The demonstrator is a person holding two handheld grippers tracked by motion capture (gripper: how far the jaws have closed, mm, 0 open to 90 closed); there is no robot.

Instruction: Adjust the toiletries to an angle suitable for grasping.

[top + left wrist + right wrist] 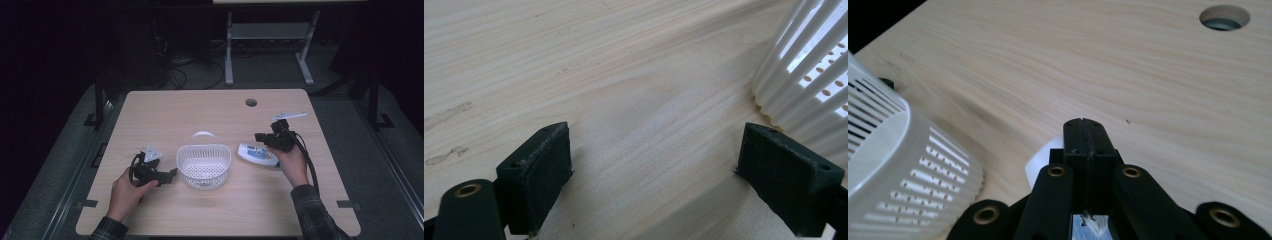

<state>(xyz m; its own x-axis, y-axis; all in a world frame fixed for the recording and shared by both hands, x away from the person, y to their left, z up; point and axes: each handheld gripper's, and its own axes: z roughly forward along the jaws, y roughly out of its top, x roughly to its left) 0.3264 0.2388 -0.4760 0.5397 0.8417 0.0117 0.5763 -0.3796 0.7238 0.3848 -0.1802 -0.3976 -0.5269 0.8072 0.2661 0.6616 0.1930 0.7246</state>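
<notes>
A white slotted plastic basket (204,167) with a folded-back handle stands at the table's middle. My left gripper (172,175) lies just left of it, low over the wood, open with nothing between its pads (656,165); the basket's ribbed wall (809,65) is close beside the right pad. A white and blue packet (257,155) lies flat to the right of the basket. My right gripper (260,136) hovers over that packet, jaws pressed shut (1084,135). The packet's white end (1040,162) peeks out beneath them, and the basket (893,165) stands to the left.
The light wooden table (215,210) has a round cable hole (251,102) near its far edge, also seen ahead of my right gripper (1224,17). A white desk frame (270,45) and cables stand on the dark floor beyond.
</notes>
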